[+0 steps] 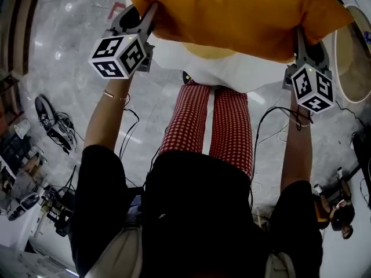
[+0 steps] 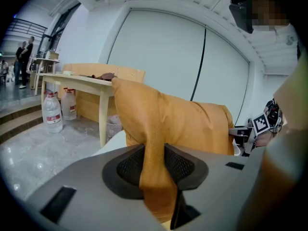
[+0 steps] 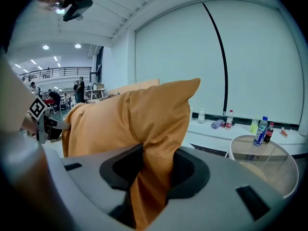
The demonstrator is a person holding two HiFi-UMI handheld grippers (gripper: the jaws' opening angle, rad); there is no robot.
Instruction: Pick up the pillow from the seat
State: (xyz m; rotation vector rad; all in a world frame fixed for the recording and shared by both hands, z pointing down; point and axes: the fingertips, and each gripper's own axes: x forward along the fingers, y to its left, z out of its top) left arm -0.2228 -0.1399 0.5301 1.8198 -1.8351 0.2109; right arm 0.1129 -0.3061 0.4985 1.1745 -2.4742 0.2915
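An orange pillow (image 1: 232, 13) hangs in the air between both grippers, above a white seat (image 1: 232, 74). My left gripper (image 1: 152, 9) is shut on the pillow's left edge; in the left gripper view the fabric (image 2: 156, 129) is pinched between the jaws of that left gripper (image 2: 155, 170). My right gripper (image 1: 300, 36) is shut on the right edge, and in the right gripper view the cloth (image 3: 149, 129) bunches between the jaws of the right gripper (image 3: 153, 172). The pillow hides both sets of fingertips in the head view.
A wooden table (image 2: 77, 83) with water bottles (image 2: 52, 113) under it stands left of the seat. A round glass table (image 3: 262, 155) with bottles (image 3: 261, 129) is at the right. Cables (image 1: 278, 126) and gear (image 1: 52, 126) lie on the marble floor. People (image 3: 79, 93) stand far off.
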